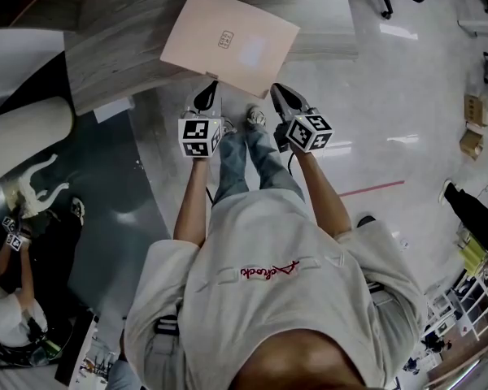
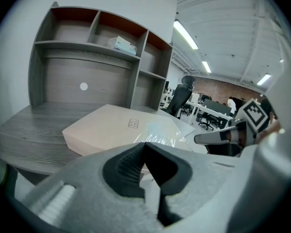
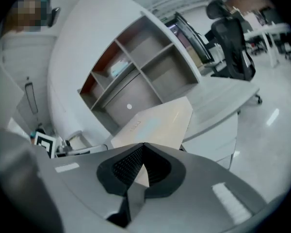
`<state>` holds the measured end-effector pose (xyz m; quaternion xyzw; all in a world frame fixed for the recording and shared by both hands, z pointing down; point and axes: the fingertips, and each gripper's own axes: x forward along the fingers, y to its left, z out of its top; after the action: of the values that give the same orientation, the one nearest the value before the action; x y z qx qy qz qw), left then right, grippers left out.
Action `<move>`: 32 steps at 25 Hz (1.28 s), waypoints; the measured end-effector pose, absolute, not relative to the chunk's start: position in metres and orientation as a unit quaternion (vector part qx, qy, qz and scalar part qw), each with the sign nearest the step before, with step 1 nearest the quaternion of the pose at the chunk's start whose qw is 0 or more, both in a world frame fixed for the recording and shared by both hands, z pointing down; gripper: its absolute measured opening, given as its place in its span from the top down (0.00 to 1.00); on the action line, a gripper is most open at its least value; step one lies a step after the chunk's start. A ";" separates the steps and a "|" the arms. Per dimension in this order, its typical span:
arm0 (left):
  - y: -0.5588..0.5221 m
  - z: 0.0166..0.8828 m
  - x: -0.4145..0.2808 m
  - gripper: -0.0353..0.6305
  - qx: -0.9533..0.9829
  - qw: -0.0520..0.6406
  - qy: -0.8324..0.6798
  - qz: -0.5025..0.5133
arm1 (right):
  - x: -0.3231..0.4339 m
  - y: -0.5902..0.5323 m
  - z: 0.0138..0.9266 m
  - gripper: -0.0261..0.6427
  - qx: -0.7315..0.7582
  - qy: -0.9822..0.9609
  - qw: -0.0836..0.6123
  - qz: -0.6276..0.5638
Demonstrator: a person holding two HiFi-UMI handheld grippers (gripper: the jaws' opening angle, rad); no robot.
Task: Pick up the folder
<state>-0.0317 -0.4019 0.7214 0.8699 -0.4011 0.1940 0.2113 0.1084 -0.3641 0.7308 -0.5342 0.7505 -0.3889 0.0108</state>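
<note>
Left gripper, grey-bodied with black jaw pads, sits at centre-left of the head view; its jaws are pressed together with nothing between them, and in the left gripper view the tips meet just short of the folder's near edge; a cube with black-and-white square markers rides behind the jaws. Ahead of both tools, in the upper middle of the head view, the pale pink flat rectangular folder lies flat on the grey wood-grain desk; it is turned at an angle, its near corner juts past the desk's edge over the pale glossy floor, and a small square mark sits near its middle. In the left gripper view a grey open-shelved hutch stands behind the folder, with a small white box in an upper compartment; a black office chair stands further right. Right gripper, at centre-right of the head view, points at the folder's near right edge; its jaws are likewise closed on nothing, the tips close beside the folder, though whether they touch it cannot be told.
</note>
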 end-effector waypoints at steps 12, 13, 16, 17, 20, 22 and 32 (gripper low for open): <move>-0.403 0.720 -0.024 0.95 0.875 0.209 -0.393 0.193 | 0.120 -0.347 0.747 0.87 -0.418 0.628 0.303 -0.583; -0.404 0.720 -0.024 0.95 0.875 0.209 -0.393 0.192 | 0.121 -0.344 0.750 0.76 -0.410 0.624 0.310 -0.589; -0.406 0.718 -0.022 0.95 0.876 0.208 -0.392 0.190 | 0.119 -0.337 0.758 0.59 -0.387 0.616 0.325 -0.605; -0.406 0.718 -0.022 0.95 0.876 0.207 -0.392 0.189 | 0.118 -0.336 0.760 0.53 -0.381 0.615 0.326 -0.608; -0.407 0.718 -0.020 0.95 0.877 0.208 -0.391 0.188 | 0.110 -0.336 0.765 0.45 -0.361 0.621 0.321 -0.617; -0.407 0.720 -0.021 0.95 0.876 0.209 -0.391 0.189 | 0.105 -0.338 0.769 0.43 -0.351 0.624 0.316 -0.623; -0.409 0.721 -0.021 0.95 0.874 0.213 -0.393 0.191 | 0.094 -0.360 0.793 0.32 -0.346 0.624 0.288 -0.639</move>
<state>-0.0208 -0.4085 0.7211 0.8740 -0.3929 0.1911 0.2126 0.0937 -0.3596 0.7929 -0.3462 0.6237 -0.6389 0.2881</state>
